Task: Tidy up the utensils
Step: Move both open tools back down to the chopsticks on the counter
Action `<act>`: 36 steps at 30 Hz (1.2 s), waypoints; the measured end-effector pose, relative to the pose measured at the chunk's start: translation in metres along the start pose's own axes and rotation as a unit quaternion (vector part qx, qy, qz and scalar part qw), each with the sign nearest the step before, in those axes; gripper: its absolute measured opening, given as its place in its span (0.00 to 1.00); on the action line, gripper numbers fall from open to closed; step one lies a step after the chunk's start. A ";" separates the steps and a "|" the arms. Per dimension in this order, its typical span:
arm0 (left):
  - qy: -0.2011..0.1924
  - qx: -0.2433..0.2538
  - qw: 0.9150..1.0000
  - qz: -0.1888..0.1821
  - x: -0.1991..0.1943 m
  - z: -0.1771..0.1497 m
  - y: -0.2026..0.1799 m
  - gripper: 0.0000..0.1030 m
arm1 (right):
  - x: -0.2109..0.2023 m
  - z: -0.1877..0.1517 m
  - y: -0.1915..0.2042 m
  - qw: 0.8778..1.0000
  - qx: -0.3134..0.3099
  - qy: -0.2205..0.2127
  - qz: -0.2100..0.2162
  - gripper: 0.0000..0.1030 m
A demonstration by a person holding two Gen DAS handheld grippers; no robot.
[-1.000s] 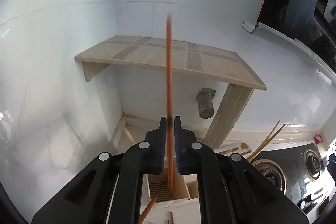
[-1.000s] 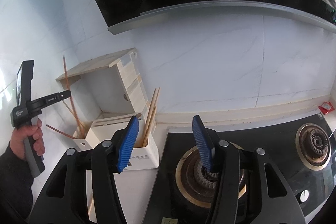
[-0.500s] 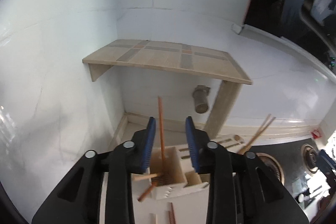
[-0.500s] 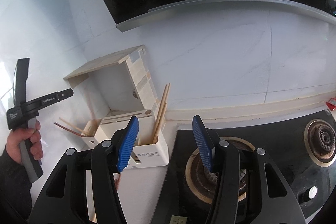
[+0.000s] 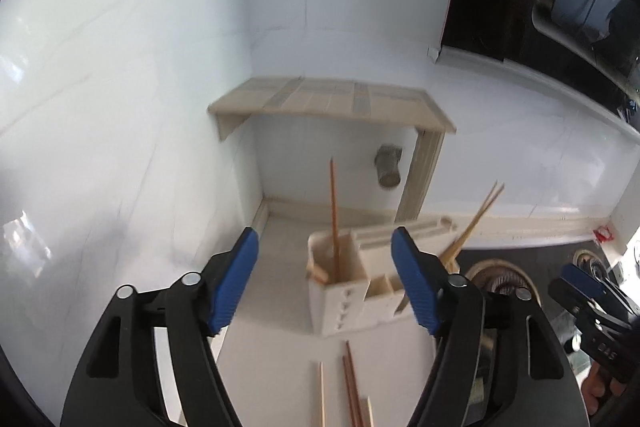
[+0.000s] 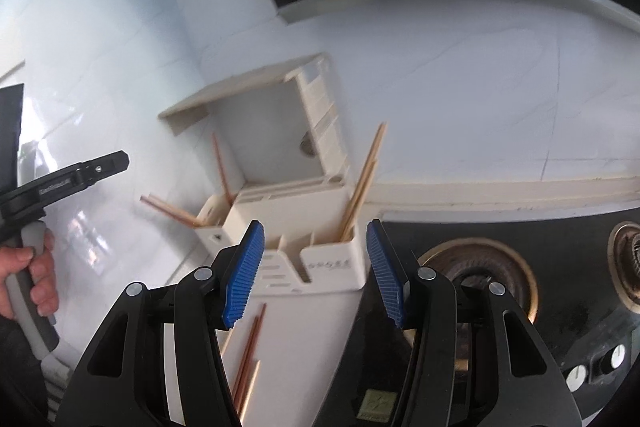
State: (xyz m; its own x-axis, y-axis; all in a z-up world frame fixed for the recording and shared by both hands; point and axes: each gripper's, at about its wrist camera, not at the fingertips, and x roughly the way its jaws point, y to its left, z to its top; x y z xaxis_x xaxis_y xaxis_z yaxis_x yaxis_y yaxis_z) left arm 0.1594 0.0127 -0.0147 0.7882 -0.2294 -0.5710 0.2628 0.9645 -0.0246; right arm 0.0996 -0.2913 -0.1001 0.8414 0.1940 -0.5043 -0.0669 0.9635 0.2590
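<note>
The task looked partly done. A red chopstick [image 5: 333, 215] stood in the holder's [image 5: 344, 303] left compartment, and pale chopsticks [image 6: 362, 183] leaned in its right one. Several chopsticks [image 5: 350, 383] lay loose on the worktop [image 5: 272, 347] in front of the holder. The left hand-held gripper [image 5: 324, 279] and right hand-held gripper [image 6: 316, 271] were both spread wide, pinching nothing.

Left hand-held gripper [image 5: 325, 281] jaws wide apart, right hand-held gripper [image 6: 316, 273] likewise, both empty
</note>
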 end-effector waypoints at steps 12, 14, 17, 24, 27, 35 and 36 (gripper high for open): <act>0.188 -0.017 0.982 -0.012 0.035 -0.107 0.028 0.71 | 0.041 -0.067 0.037 0.991 0.002 0.129 0.029 0.52; 0.206 -0.021 0.978 -0.011 0.040 -0.121 0.031 0.71 | 0.049 -0.077 0.042 0.989 -0.001 0.147 0.028 0.52; 0.227 -0.023 0.974 -0.016 0.047 -0.140 0.033 0.71 | 0.060 -0.091 0.046 0.984 0.005 0.174 0.032 0.52; 0.267 -0.022 0.963 -0.019 0.062 -0.171 0.036 0.71 | 0.085 -0.118 0.057 0.971 0.009 0.236 0.032 0.52; 0.283 -0.021 0.958 -0.023 0.070 -0.178 0.035 0.71 | 0.097 -0.128 0.062 0.963 0.009 0.269 0.028 0.52; 0.345 0.007 0.937 -0.043 0.096 -0.203 0.022 0.75 | 0.122 -0.144 0.059 0.940 0.027 0.341 0.007 0.42; 0.352 0.009 0.935 -0.046 0.099 -0.206 0.020 0.75 | 0.124 -0.146 0.058 0.936 0.031 0.352 0.006 0.40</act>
State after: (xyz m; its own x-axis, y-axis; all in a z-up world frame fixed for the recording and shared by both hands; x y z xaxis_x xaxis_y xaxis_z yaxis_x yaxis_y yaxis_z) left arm 0.1284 0.0366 -0.2408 0.2015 -0.1616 -0.9661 0.3246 0.9416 -0.0898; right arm 0.1223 -0.1847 -0.2679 0.2785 0.2994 -0.9126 -0.0247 0.9521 0.3048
